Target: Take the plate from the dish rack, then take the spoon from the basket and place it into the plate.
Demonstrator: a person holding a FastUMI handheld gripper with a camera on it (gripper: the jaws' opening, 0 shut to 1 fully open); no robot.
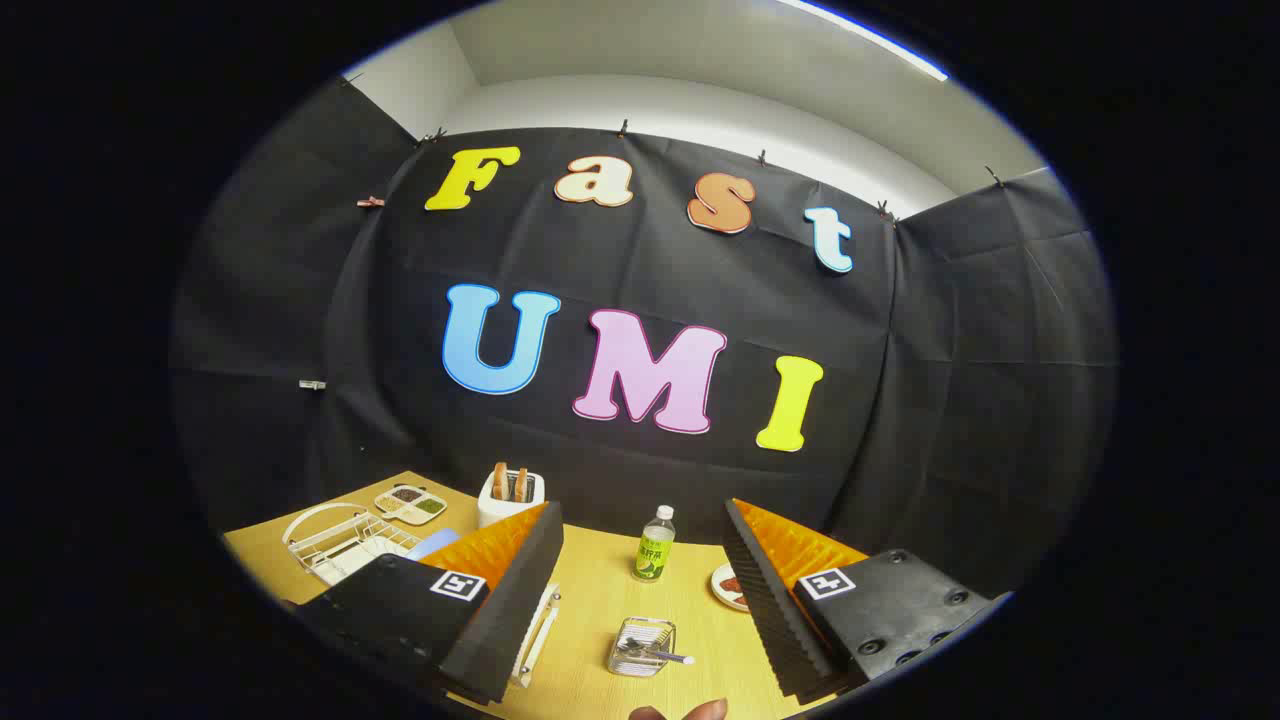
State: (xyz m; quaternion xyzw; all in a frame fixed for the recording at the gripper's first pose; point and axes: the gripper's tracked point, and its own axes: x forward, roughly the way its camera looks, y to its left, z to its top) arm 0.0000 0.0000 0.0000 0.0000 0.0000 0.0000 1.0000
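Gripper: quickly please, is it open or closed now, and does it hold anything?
Gripper: open, fingers wide apart, holding nothing. The basket with the spoon lies on the table between and just ahead of them.

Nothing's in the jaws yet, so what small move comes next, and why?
Probably swing toward the dish rack beyond the left finger: the gripper is open and holds nothing, and the basket with the spoon between the fingers comes second.

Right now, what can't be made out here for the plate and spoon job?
- Dish rack: the finger in front covers its near end; whether a plate sits in it is unclear.
- Spoon in basket: too small to confirm the utensil type.
- Small dish: half hidden by the other finger.
- Gripper: open, empty.
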